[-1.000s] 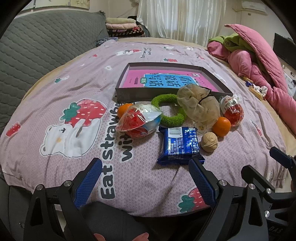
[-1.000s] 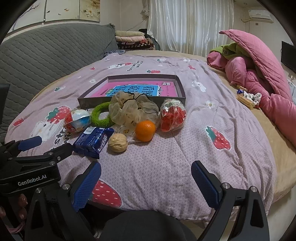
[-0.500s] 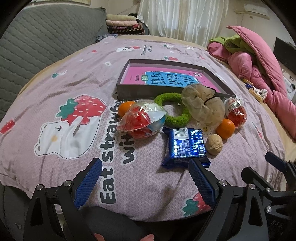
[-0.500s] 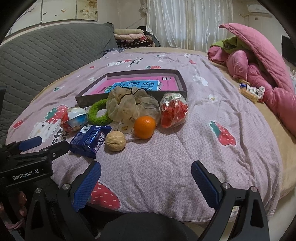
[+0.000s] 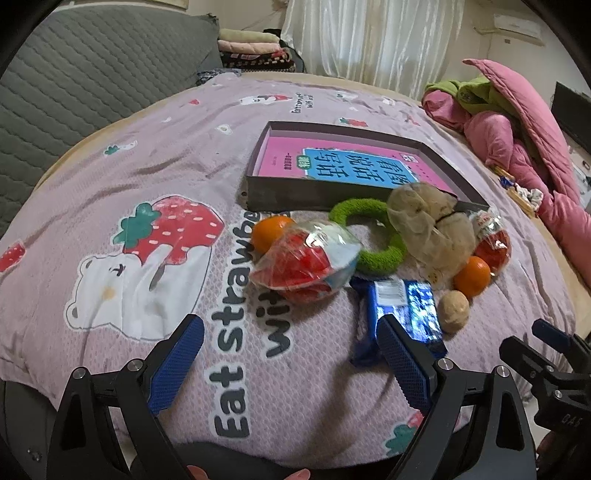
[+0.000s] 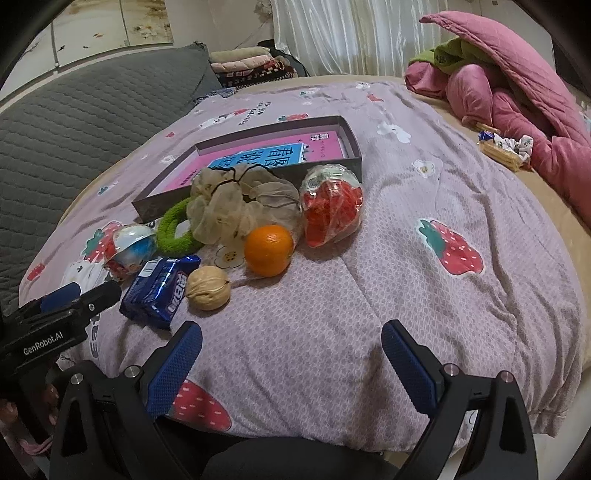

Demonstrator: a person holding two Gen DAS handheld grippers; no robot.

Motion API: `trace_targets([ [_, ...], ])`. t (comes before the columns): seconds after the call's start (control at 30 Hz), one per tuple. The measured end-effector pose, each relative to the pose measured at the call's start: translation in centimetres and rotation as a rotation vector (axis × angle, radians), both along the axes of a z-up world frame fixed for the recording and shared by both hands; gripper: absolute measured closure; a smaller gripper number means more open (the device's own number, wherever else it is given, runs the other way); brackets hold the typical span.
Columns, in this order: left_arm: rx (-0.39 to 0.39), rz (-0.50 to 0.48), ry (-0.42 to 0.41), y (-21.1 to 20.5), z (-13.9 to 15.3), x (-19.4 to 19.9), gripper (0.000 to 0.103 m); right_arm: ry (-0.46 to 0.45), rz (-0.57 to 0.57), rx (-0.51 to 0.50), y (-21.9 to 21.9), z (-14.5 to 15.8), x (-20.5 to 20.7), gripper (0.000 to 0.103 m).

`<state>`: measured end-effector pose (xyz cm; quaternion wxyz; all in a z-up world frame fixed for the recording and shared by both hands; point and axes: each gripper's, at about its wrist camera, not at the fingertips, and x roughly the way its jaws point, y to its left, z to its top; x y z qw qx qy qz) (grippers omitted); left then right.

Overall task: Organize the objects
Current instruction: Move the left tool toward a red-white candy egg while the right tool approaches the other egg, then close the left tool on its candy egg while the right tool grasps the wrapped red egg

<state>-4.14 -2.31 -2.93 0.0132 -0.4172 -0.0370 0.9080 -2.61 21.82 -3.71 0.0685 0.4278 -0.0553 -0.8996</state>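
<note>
Hovering over quilt, left gripper (image 5: 288, 360) and right gripper (image 6: 291, 363) spread wide, nothing held. Blue snack pack (image 5: 402, 306) lying beside walnut (image 5: 453, 305), near box (image 5: 280, 195): judged light, crinkly, slippery (contents likely brittle); best pinched across short sides.

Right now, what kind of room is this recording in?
Most likely a bedroom: the items lie on a bed with a strawberry-print quilt, a pink duvet is bunched at one side, and curtains hang behind.

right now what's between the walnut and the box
In the right wrist view, the beige mesh scrunchie and the orange lie between the walnut and the box; the scrunchie rests against the box's near wall.
</note>
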Motion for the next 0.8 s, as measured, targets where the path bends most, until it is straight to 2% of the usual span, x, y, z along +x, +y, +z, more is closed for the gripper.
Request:
trace_targets([
  [0.17,-0.028,0.017,0.025,-0.8,0.2,-1.2,0.008,0.005,0.004,0.029,-0.1,0.1,-0.9,0.005],
  [0.33,-0.015,0.010,0.019,-1.5,0.1,-2.5,0.008,0.001,-0.003,0.038,0.2,0.2,-2.1,0.005],
  [0.57,0.002,-0.027,-0.021,-0.7,-0.8,-4.1,0.008,0.006,-0.001,0.051,0.3,0.4,-3.9,0.005],
  [0.8,-0.014,-0.040,-0.016,0.1,-1.0,-4.6,0.008,0.007,-0.006,0.059,0.4,0.3,-5.5,0.005],
])
